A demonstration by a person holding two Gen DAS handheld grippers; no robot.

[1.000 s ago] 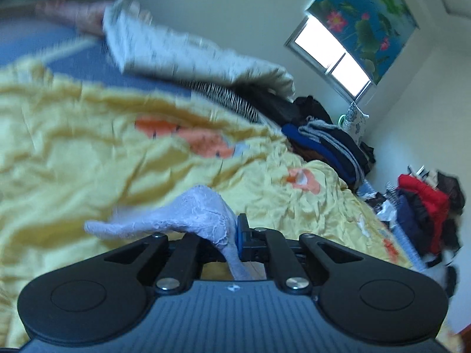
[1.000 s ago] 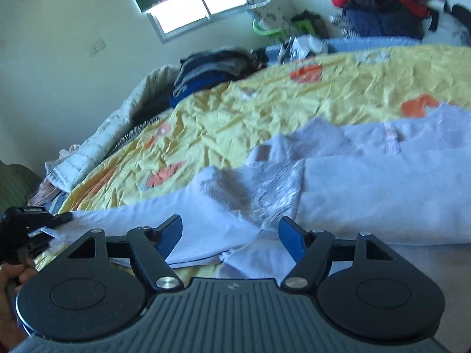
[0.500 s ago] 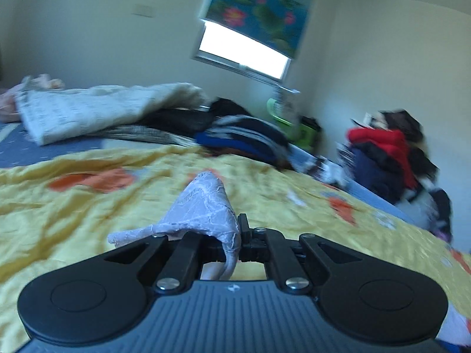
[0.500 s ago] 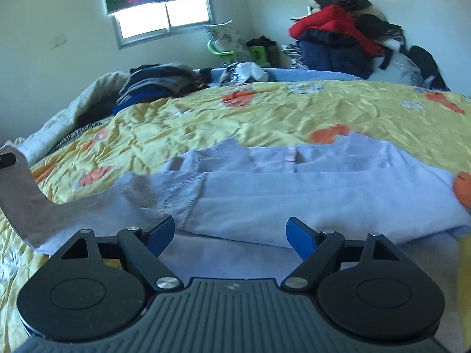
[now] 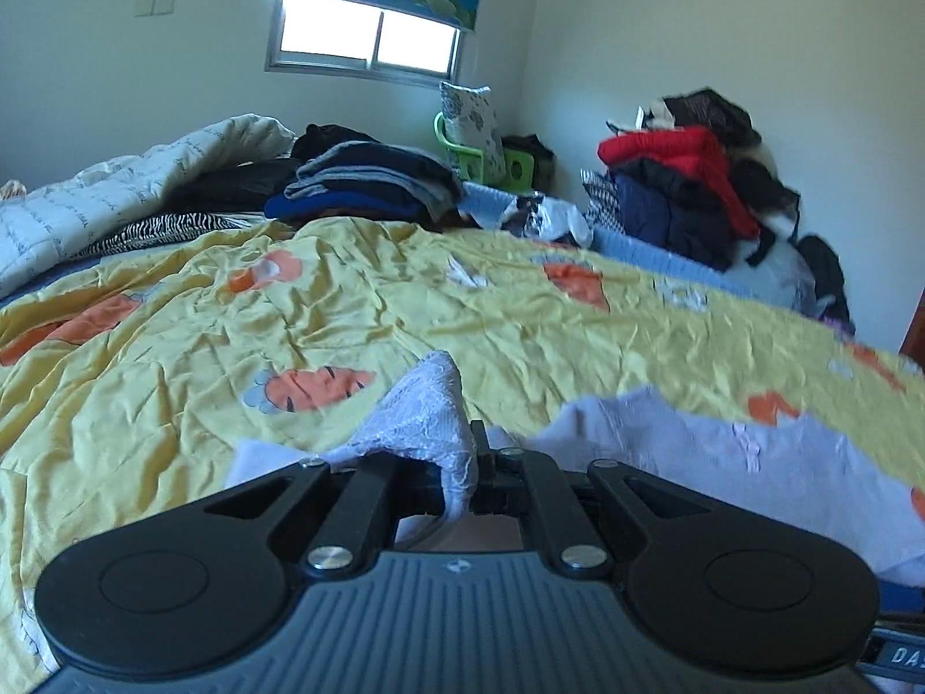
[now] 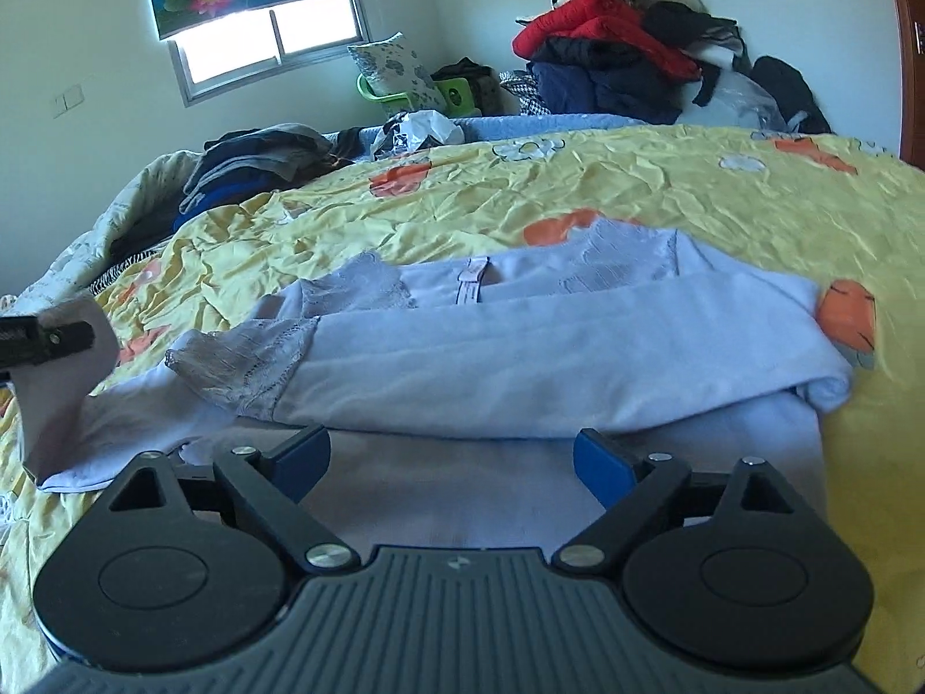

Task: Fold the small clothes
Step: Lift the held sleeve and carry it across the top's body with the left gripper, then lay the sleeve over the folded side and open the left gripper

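a bed fills both views, spread with a wrinkled yellow cover (image 6: 578, 196) printed with orange carrots, in a pale-walled room. nearest in the right wrist view, the right gripper (image 6: 451, 460) has its blue-padded jaws spread wide, having just been opening, and they hang over the near flat part of the lilac garment (image 6: 520, 364) with nothing pinched between them. that garment lies across the cover, a long fold running left to right with lace panels at its left end and upper edge; its right end is rolled over close to a carrot print. to the left, the left gripper (image 5: 477, 462) is clenched on a lace-edged corner (image 5: 428, 410) of the same garment, lifting it off the cover so the cloth stands up in a peak; from the right wrist view this raised corner shows at the left edge. beyond the garment the cover is open and bare up to its far edge. past that edge sit a folded stack of dark clothes (image 5: 370, 185) and a crumpled white quilt (image 5: 115, 191) on the left, a green basket (image 5: 480, 159) with a patterned pillow standing in it near the corner, and a heap of red and dark clothes (image 6: 624, 52) on the right. a window (image 5: 364, 37) with a flowered blind is in the back wall.
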